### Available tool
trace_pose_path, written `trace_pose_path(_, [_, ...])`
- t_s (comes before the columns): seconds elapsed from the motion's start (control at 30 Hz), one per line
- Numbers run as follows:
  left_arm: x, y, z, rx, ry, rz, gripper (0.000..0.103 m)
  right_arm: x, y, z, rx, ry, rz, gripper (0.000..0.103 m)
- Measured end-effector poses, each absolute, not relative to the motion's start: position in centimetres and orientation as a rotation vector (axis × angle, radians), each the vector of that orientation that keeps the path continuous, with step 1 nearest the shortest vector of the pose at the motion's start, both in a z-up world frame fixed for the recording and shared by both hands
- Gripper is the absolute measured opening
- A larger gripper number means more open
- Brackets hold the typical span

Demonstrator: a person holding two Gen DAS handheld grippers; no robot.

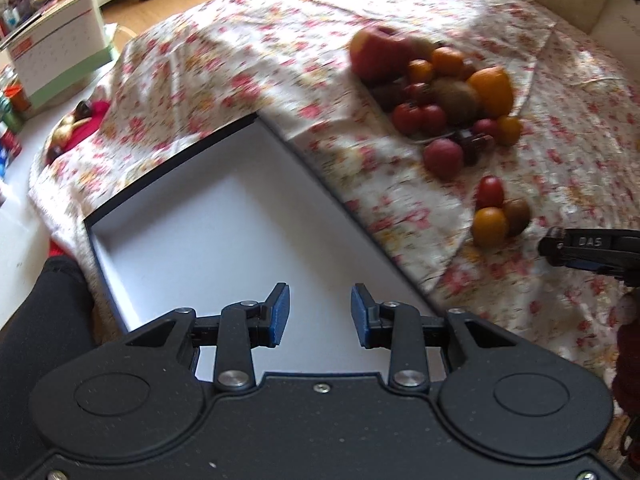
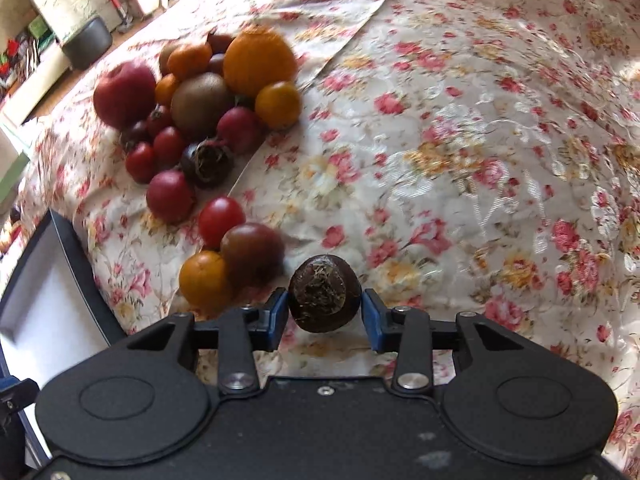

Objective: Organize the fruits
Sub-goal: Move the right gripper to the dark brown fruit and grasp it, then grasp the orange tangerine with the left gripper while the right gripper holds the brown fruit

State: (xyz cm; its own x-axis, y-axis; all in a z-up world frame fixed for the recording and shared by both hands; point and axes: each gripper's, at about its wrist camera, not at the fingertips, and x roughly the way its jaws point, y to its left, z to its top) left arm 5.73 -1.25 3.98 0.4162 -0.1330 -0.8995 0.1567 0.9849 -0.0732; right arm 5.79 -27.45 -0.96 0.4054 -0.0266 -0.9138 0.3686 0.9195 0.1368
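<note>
A pile of fruit (image 1: 436,84) lies on the floral cloth: a big red apple (image 1: 376,54), oranges, kiwis, small red tomatoes and dark round fruits. It also shows in the right wrist view (image 2: 200,96). Three loose fruits (image 2: 228,252) lie nearer. A white box with a black rim (image 1: 208,216) sits empty in front of my left gripper (image 1: 320,314), which is open and empty above it. My right gripper (image 2: 324,312) is shut on a dark brown round fruit (image 2: 322,294) held above the cloth.
The floral cloth (image 2: 460,140) covers the whole surface. The box edge shows at the left of the right wrist view (image 2: 68,248). A white carton (image 1: 56,52) and clutter stand at the far left. The right gripper's tip shows in the left wrist view (image 1: 588,248).
</note>
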Motion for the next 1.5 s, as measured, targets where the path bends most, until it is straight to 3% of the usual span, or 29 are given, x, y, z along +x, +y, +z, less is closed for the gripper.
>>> trace_pose_path(0.57, [8.7,-16.0,1.3,0.115,1.150,-0.402,0.042,3.2,-34.7,1.6,0.472,1.017,-0.362,0.041])
trace_pose_path(1.5, [11.9,-18.1,-2.5,0.170,1.157,-0.277,0.048,3.2,-35.0,0.5,0.515,1.039,-0.323,0.041])
